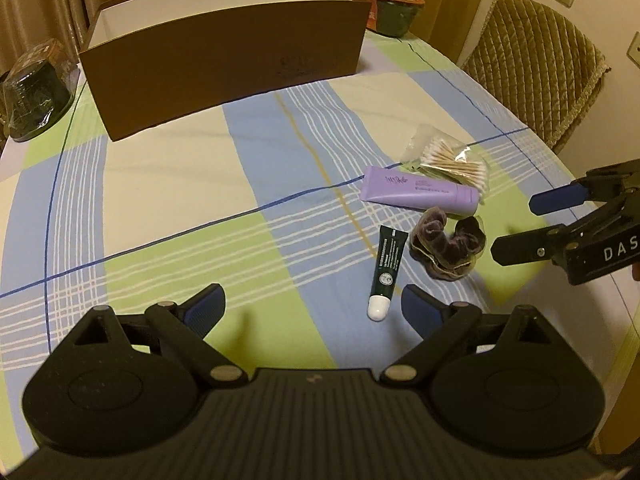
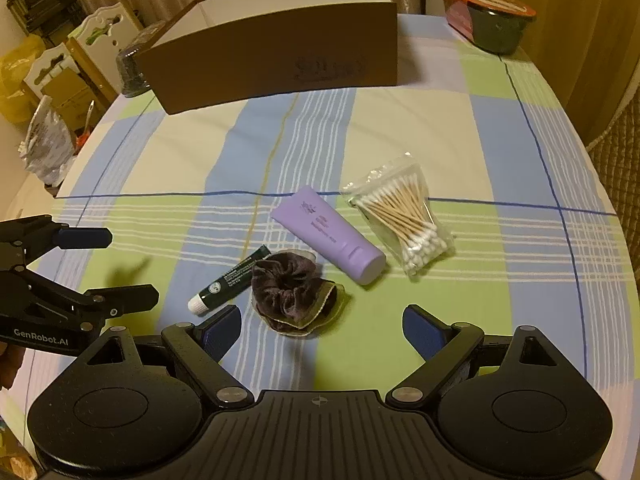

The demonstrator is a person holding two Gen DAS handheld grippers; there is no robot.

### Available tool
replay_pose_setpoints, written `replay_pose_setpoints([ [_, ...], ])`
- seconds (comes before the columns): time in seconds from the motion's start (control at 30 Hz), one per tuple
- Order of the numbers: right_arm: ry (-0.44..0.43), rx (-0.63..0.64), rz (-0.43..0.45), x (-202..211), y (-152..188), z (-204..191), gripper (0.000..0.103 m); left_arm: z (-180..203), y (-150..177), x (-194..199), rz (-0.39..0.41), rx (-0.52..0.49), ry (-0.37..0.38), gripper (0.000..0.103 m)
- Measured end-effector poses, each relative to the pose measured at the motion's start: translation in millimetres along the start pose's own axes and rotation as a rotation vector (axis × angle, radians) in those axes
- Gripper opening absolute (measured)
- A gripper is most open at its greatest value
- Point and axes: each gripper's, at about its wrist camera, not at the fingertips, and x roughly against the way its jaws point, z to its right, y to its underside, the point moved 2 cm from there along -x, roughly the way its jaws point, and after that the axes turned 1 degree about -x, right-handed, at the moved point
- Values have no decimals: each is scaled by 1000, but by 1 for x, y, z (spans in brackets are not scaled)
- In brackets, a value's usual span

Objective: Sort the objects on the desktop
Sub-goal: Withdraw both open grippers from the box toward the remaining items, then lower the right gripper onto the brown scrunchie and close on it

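Landmark: brown box (image 2: 276,56), open-topped, at the table's far side.
Items: dark scrunchie (image 2: 288,292), green tube (image 2: 230,276), purple tube (image 2: 328,234), swab bag (image 2: 404,224), clustered well short of the box.
Right gripper (image 2: 320,332): fingers wide apart, empty; scrunchie lies just ahead, between them.
Left gripper (image 1: 310,306): fingers wide apart, empty; green tube (image 1: 386,270) just ahead, toward its right finger.
Green tube axis: cap nearest the left gripper, tail toward the box.
Judgement: each hand has its own nearest item.

Two tubes (image 2: 329,238) (image 2: 230,280), one scrunchie (image 2: 290,290), one swab bag (image 2: 404,220), one box (image 2: 272,52).
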Motion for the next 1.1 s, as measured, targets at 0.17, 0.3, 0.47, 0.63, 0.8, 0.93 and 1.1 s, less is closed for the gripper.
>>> replay_pose_setpoints([
  [0.17,11,-21,1,0,3,2,90,3,1,-5,-10,-18,10,93],
  [0.3,18,-43,5,-1,6,2,90,6,2,-10,-11,-40,19,93],
  [0.47,10,-62,9,-5,9,-3,90,12,5,-15,3,-105,36,93],
  [0.63,1,-76,7,-13,11,-7,90,12,8,-19,-6,-119,57,93],
  [0.8,1,-102,7,-18,11,-7,90,11,11,-23,-14,-130,71,92],
  [0.93,-1,-115,5,-22,9,-8,90,11,11,-25,-12,-139,83,92],
  [1.1,-1,-123,1,-26,8,-10,90,11,10,-28,-17,-147,92,92],
])
